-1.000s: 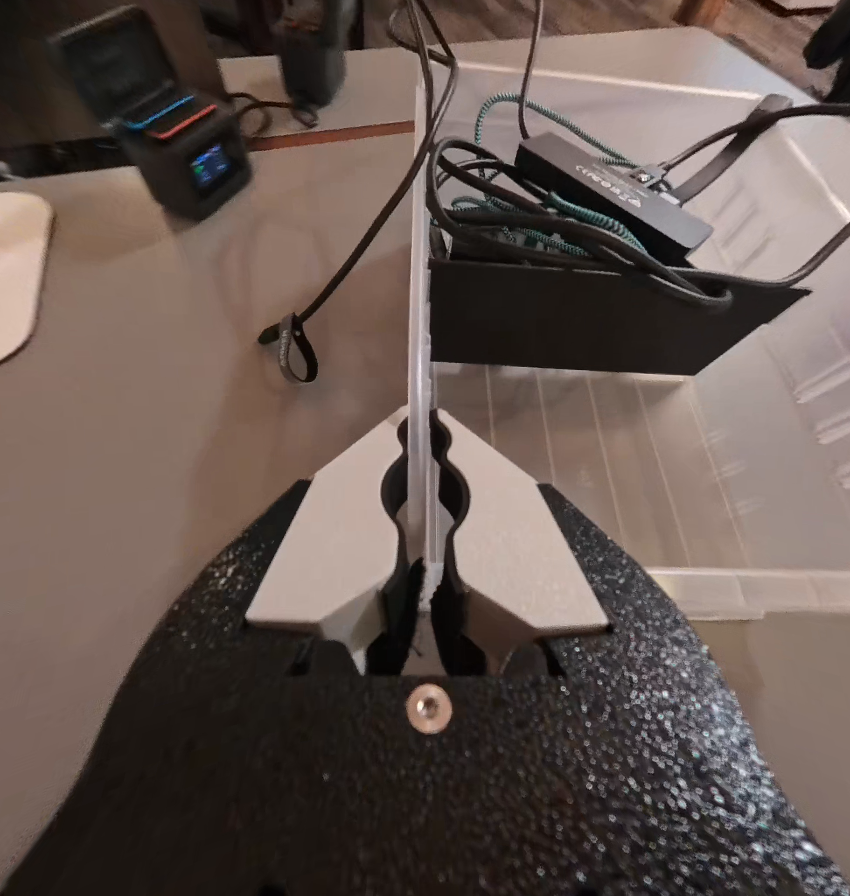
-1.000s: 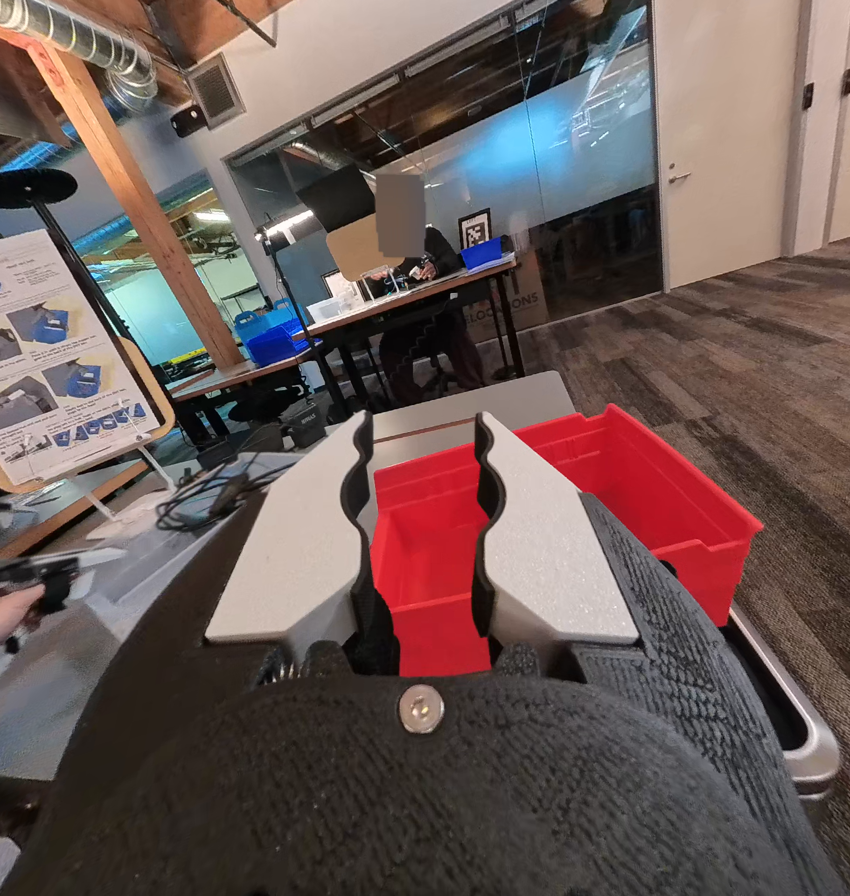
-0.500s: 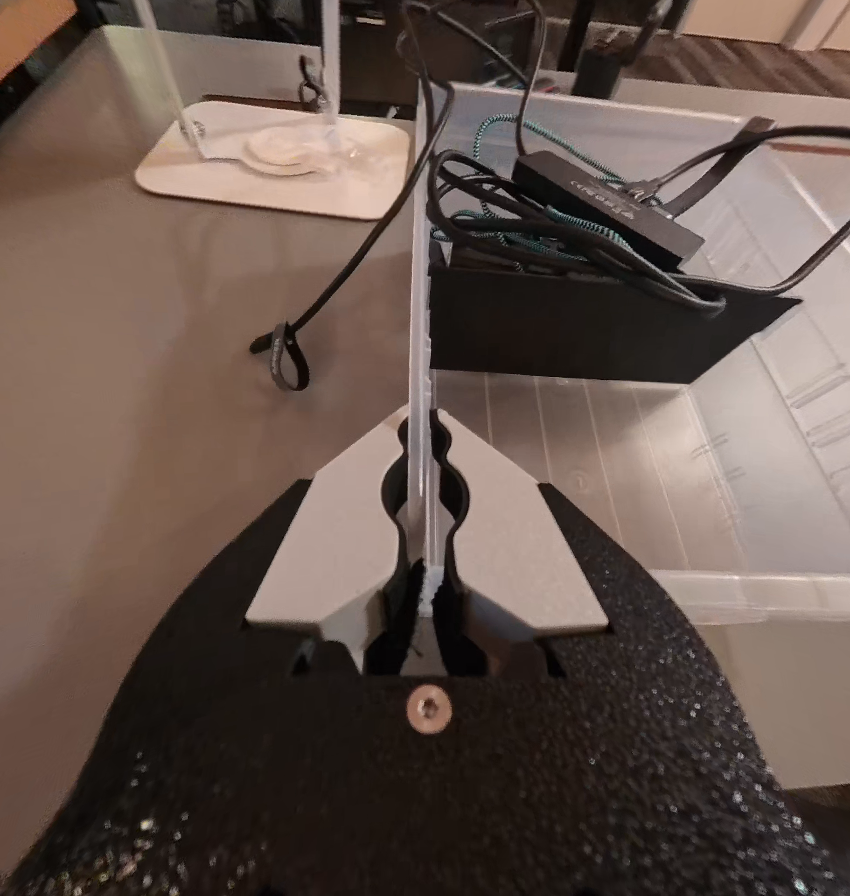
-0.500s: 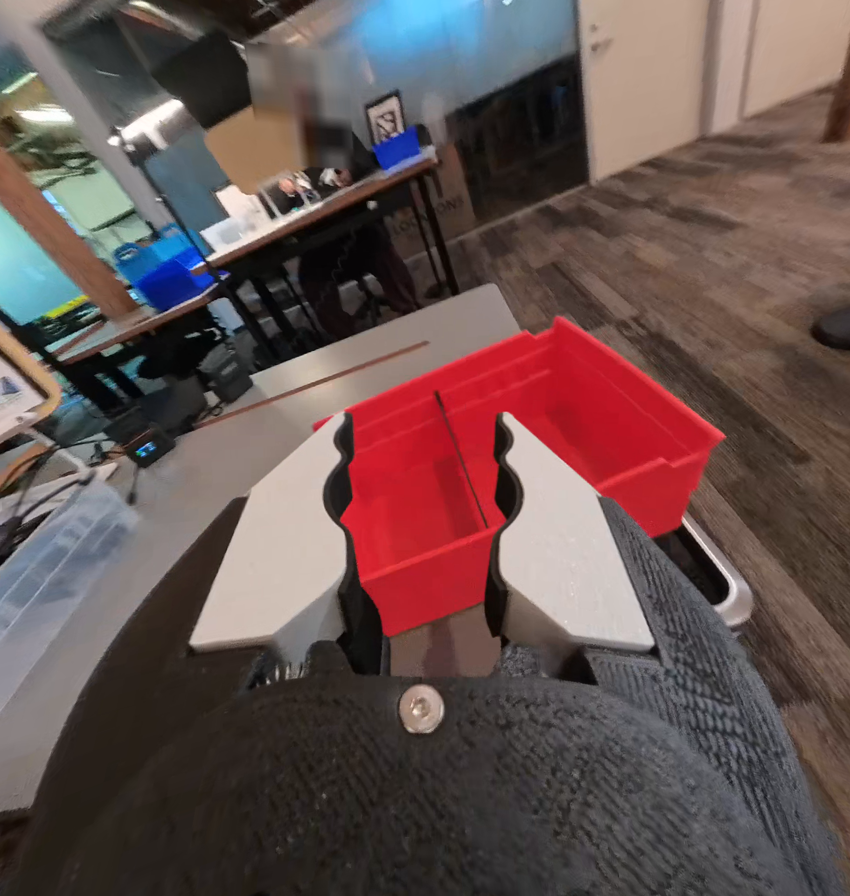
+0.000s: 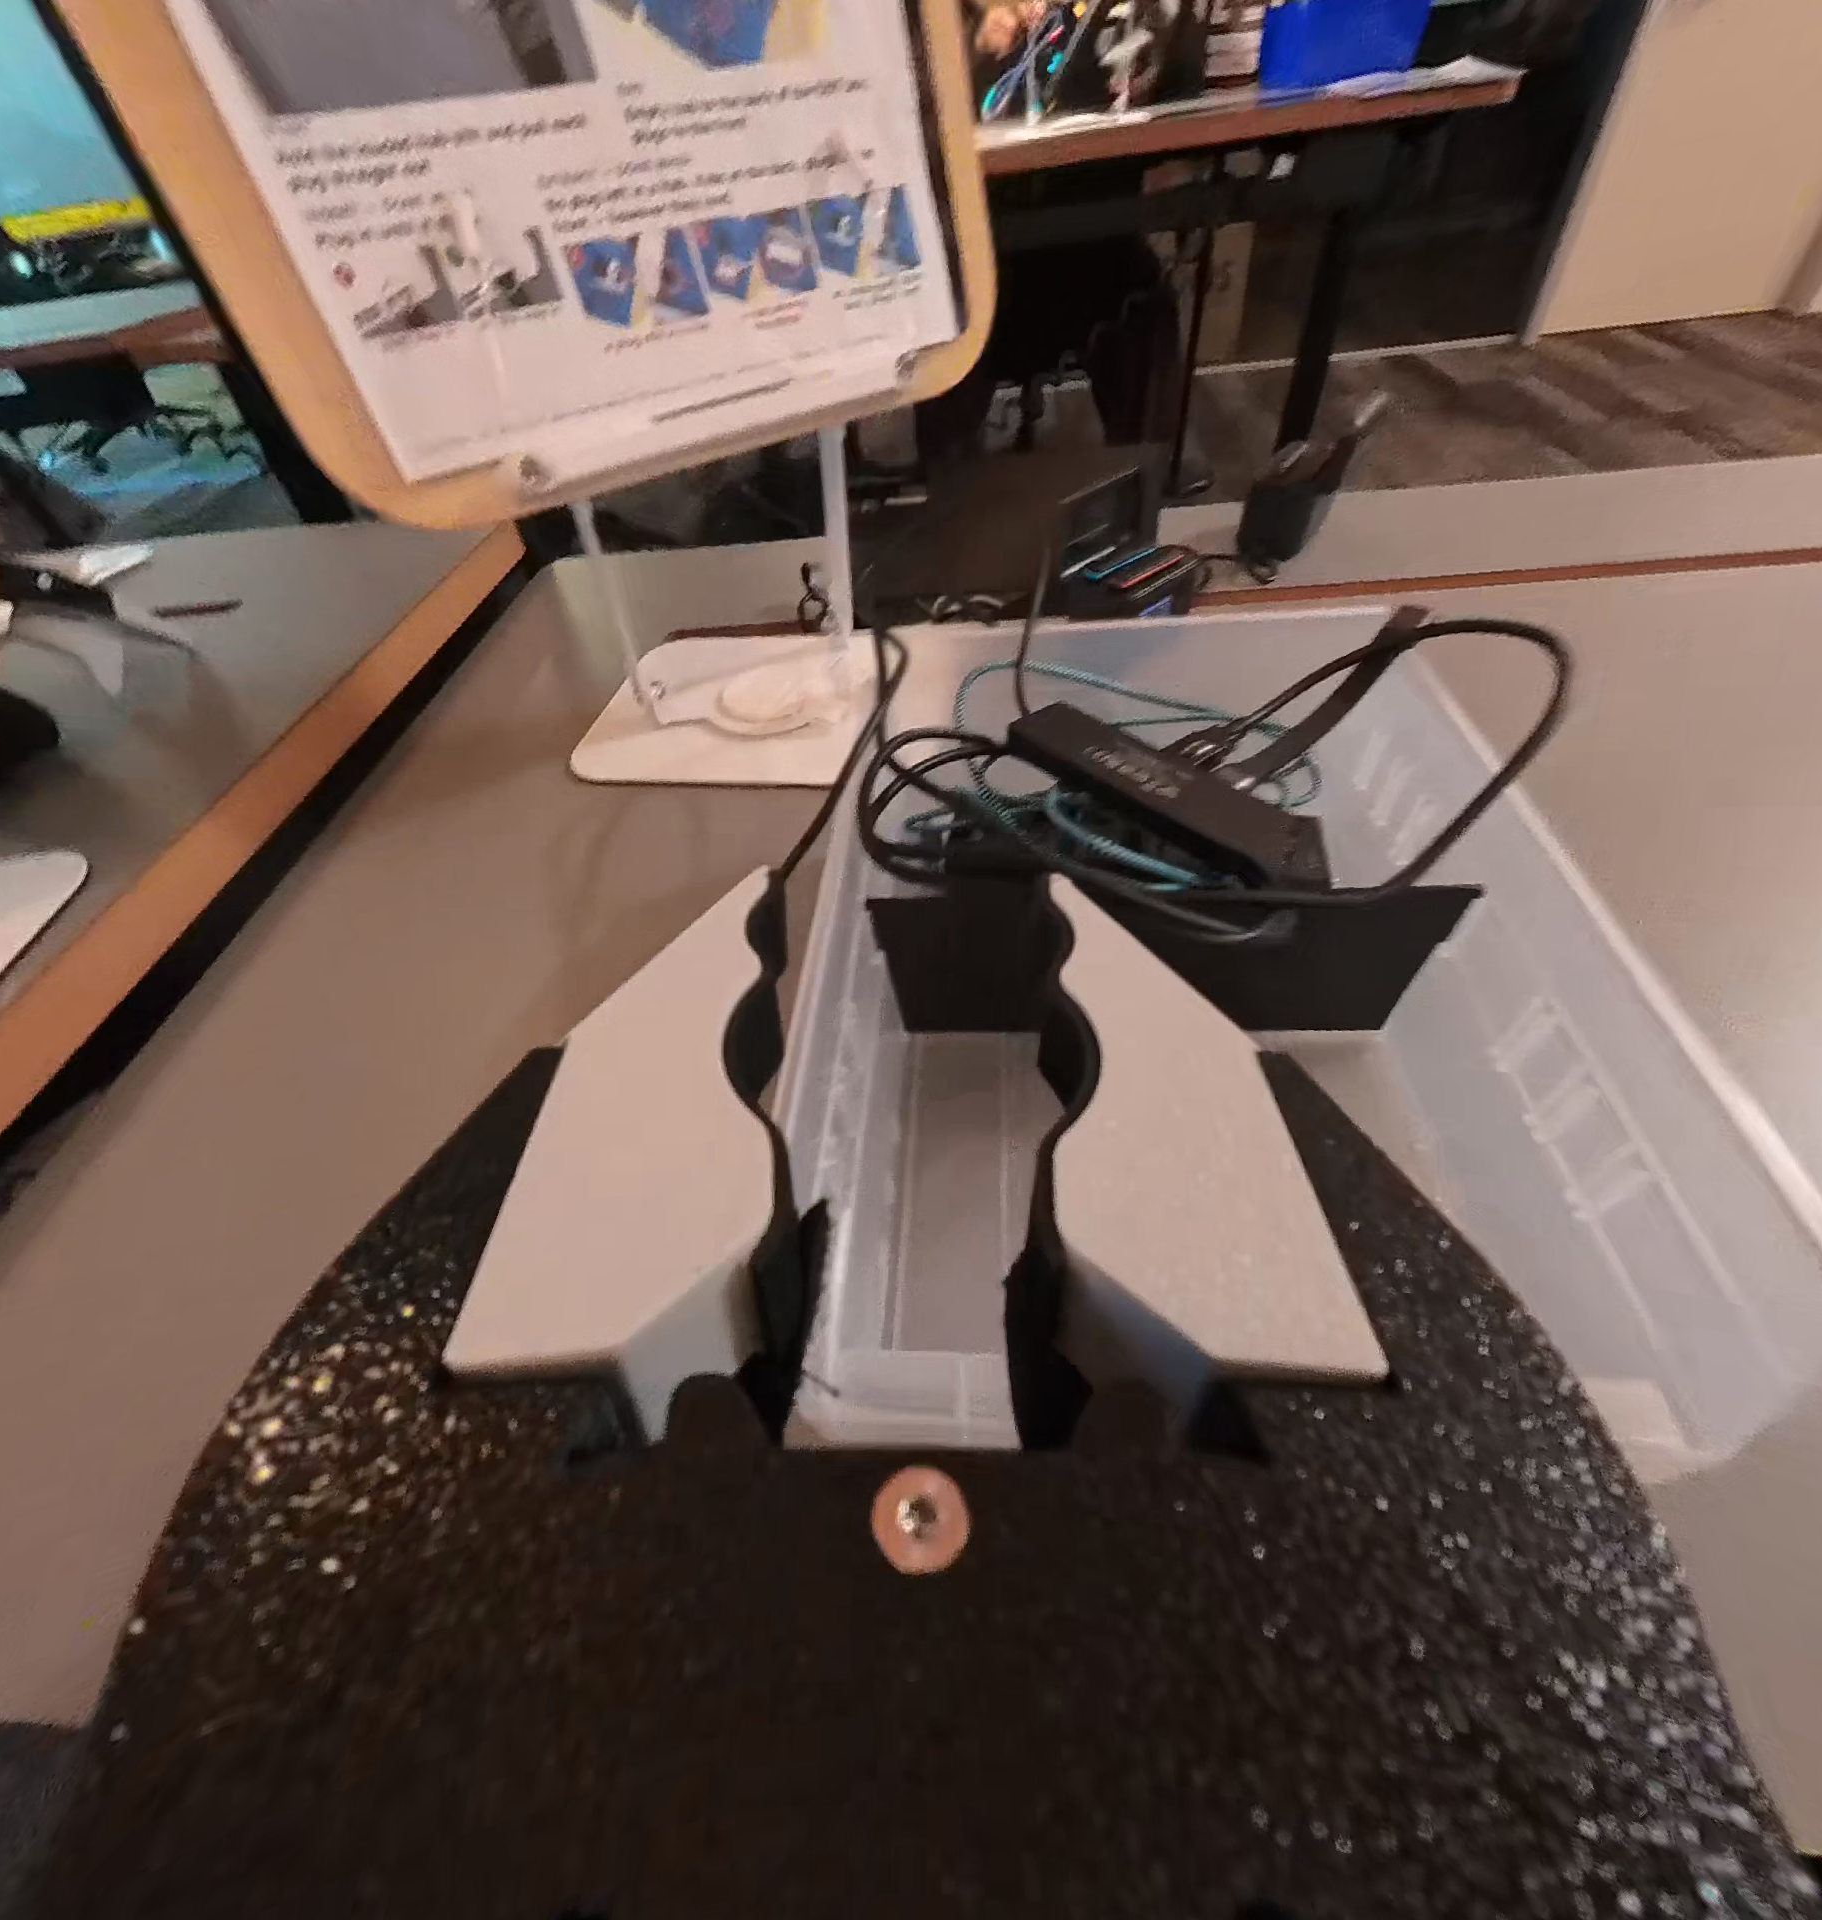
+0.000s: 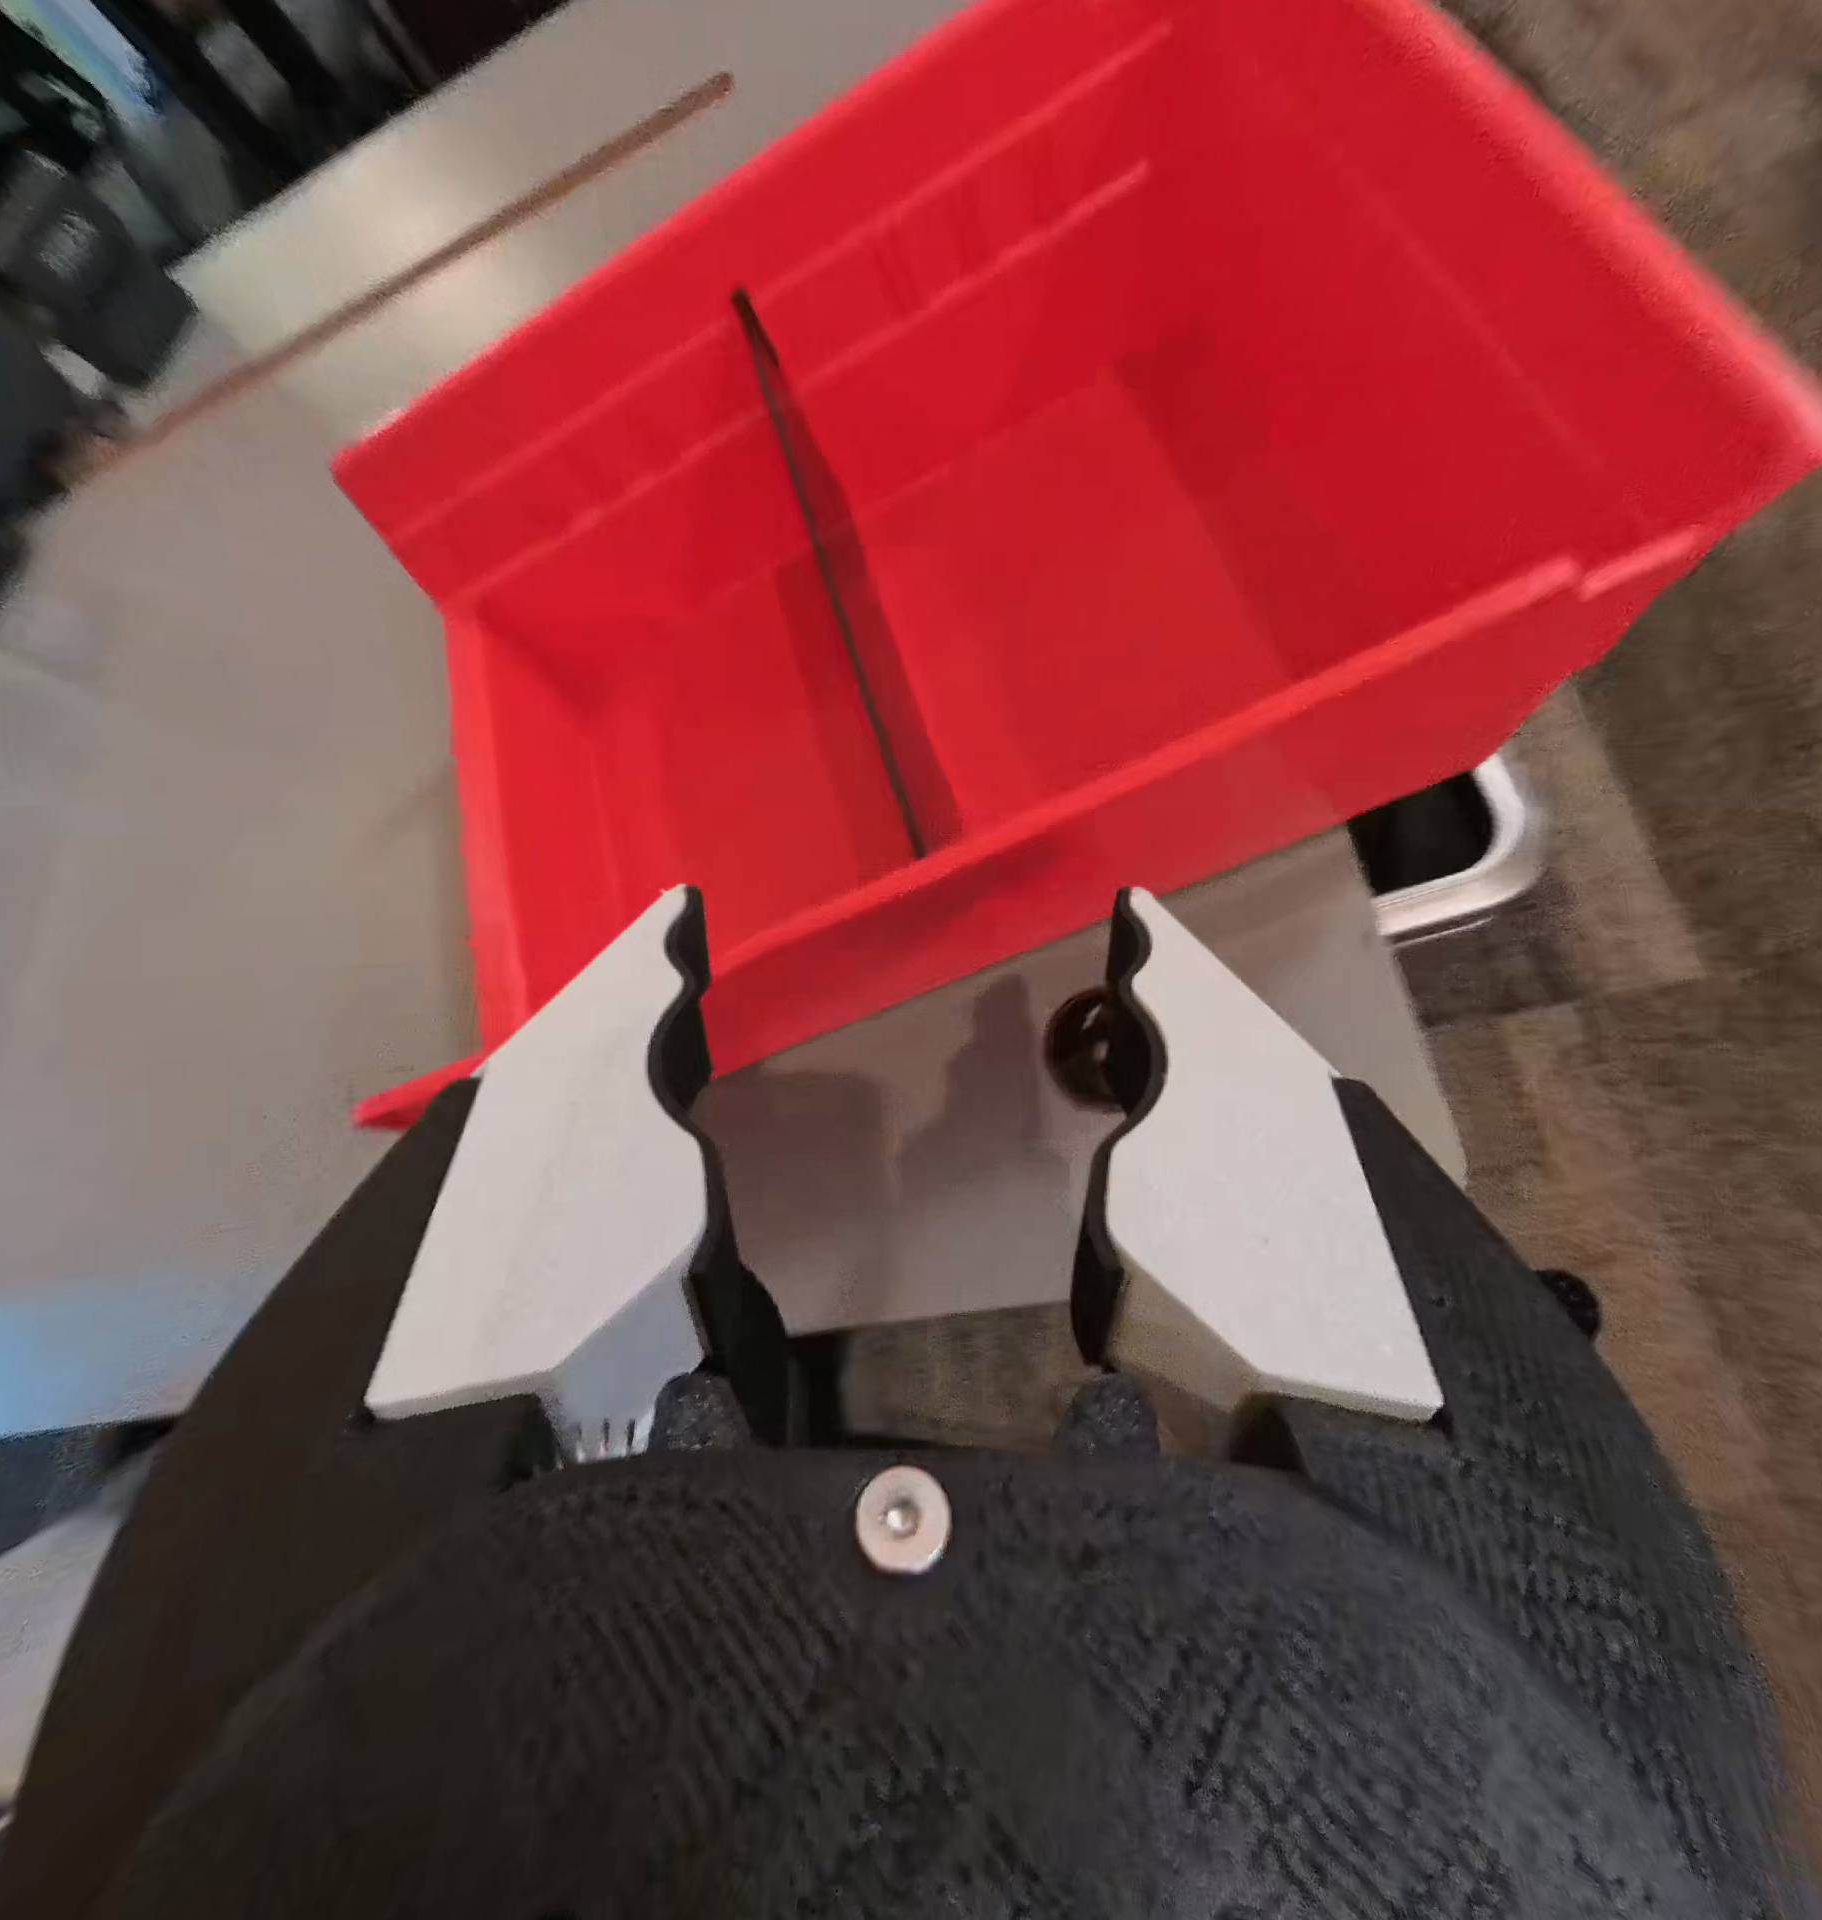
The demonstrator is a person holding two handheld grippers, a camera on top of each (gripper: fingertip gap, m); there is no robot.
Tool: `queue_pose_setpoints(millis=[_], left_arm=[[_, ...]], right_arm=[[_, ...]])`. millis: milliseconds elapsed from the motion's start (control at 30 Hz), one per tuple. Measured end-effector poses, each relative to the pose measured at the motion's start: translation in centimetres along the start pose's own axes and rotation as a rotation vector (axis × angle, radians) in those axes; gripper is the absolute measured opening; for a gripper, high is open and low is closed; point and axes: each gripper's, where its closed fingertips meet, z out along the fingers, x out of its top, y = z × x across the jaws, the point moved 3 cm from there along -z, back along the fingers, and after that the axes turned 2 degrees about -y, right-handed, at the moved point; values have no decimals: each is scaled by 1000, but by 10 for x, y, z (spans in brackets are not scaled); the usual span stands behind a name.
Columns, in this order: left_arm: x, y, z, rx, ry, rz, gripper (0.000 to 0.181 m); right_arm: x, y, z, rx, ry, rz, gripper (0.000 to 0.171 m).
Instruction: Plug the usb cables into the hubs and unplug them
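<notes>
In the left wrist view a clear plastic bin [image 5: 1509, 1039] stands on the grey table. Behind a black divider [image 5: 1291, 956] it holds a black USB hub [image 5: 1167, 800] tangled with black cables [image 5: 1489, 727] and a teal braided cable [image 5: 1094, 831]. My left gripper [image 5: 912, 894] is open. The bin's left wall [image 5: 834, 1091] stands between its fingers, close to the left one, with a clear gap on the right. In the right wrist view my right gripper [image 6: 905, 904] is open wide with nothing between its fingers, above the table by the front lip of a red bin [image 6: 1094, 520].
The red bin has a thin black divider [image 6: 834, 582] and nothing else shows inside. A dark hole [image 6: 1078, 1044] sits in the table by my right finger. A sign board [image 5: 574, 208] on a white base [image 5: 720, 727] stands behind the clear bin. A black cable [image 5: 845, 769] hangs over its left wall. Some 75 cm of space lies between my two pairs of fingers.
My left gripper was shut on the clear bin's left wall and has opened off it and tilted up. My right gripper has opened wider and tipped down towards the red bin's front.
</notes>
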Motion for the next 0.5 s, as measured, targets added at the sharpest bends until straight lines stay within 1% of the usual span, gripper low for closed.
queue_pose_setpoints(millis=[67, 200, 267, 333, 433, 500], left_arm=[[9, 14, -3, -16, 21, 44, 46], [15, 29, -3, 37, -17, 198, 48], [16, 36, -2, 33, -34, 238, 48], [17, 45, -1, -2, -33, 240, 49], [18, 56, 1, -49, -30, 236, 48], [17, 61, 1, -62, -32, 251, 47]], right_arm=[[5, 2, 8, -85, -10, -63, 74], [-10, -8, 25, -98, -151, -70, 72], [-8, -10, 28, -122, -167, -76, 70], [-6, -11, 28, -155, -169, -124, 67], [-1, -15, 35, -123, -149, -197, 65], [3, -22, 42, -51, -112, -245, 64]])
